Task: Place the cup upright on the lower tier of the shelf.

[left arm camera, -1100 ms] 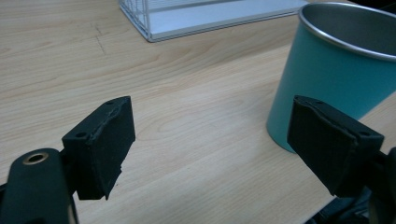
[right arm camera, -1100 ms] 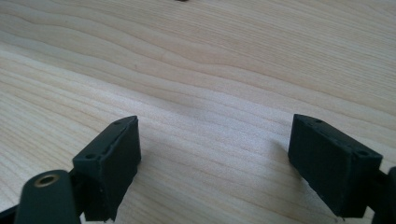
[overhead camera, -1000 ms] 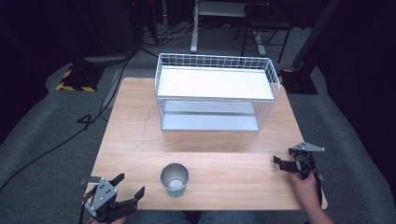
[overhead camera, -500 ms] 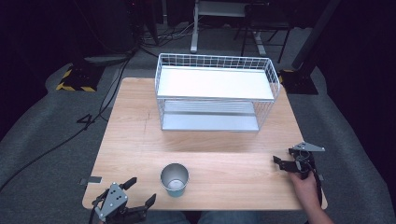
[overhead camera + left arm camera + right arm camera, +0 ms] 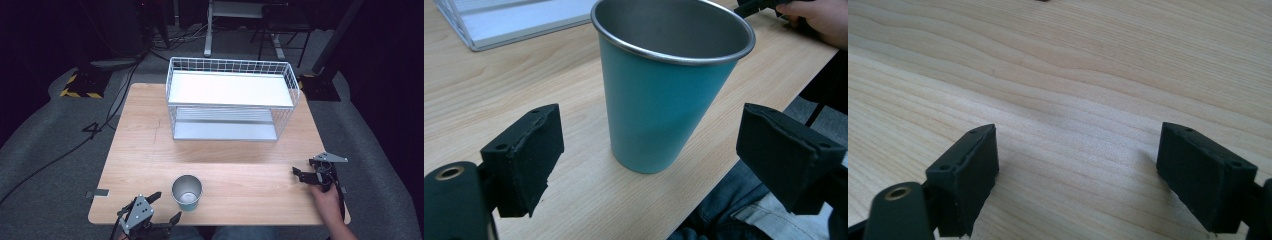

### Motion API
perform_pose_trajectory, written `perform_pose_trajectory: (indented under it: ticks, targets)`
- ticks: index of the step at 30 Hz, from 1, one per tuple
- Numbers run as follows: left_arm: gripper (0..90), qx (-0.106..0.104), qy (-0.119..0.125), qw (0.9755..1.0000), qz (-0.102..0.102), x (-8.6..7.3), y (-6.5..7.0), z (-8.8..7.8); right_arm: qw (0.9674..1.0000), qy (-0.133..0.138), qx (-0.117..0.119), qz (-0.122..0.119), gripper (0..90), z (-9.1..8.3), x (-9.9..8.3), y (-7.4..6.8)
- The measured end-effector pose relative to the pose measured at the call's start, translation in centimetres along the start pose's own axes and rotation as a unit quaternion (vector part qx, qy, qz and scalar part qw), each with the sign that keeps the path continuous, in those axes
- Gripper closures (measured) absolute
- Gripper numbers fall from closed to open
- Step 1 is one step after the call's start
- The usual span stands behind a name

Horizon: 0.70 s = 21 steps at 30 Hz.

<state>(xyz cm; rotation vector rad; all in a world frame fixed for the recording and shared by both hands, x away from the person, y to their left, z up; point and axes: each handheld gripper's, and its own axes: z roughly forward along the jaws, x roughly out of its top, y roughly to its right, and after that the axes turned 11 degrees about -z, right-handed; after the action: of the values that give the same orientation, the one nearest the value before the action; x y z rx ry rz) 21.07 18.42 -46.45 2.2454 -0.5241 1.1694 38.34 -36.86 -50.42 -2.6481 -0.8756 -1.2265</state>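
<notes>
The teal cup (image 5: 664, 100) stands upright just ahead of the left gripper (image 5: 649, 155), centred on the gap between its two black pads (image 5: 526, 150), which sit apart from the cup's wall on either side and do not touch it; the jaws have just been opening and now stand wide, with nothing gripped. From the high view the cup (image 5: 187, 192) is near the front edge of the table (image 5: 150, 150), a little left of its middle, and the left gripper (image 5: 162, 210) hangs at that edge just beside it. The right gripper (image 5: 300, 176) rests well apart at the table's right front corner, held by a hand (image 5: 327, 200); in its own view its jaws stand wide over bare wood, holding nothing. The cup is a tapered tumbler, wider at the mouth than at the foot, teal outside, with a bright metal rim and a dull grey metal inside; nothing can be seen in it. The table is pale wood with a plain grain. Toward its far side stands a white wire rack (image 5: 230, 102) with two flat shelves. Around the table lies grey carpet (image 5: 50, 150) crossed by a dark cable (image 5: 90, 132), with a black and yellow striped block (image 5: 79, 85) at the left and a dark room behind.
</notes>
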Motion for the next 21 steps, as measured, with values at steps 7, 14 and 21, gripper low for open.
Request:
perform_pose_trajectory:
  ticks: [7,14,21]
  targets:
    - [11.8,0.013,-0.008,0.9998,-0.009,-0.3,-0.1,1.9,1.0,0.0,0.0,0.0,17.4,0.0,0.0,0.0]
    - [11.7,0.009,-0.017,0.9998,0.001,-0.5,0.0,3.5,1.0,0.0,0.0,0.0,17.4,0.0,0.0,0.0]
    - [9.4,0.012,-0.023,0.9996,0.01,-0.6,0.2,5.2,1.0,0.0,0.0,0.001,17.4,0.0,0.0,0.0]
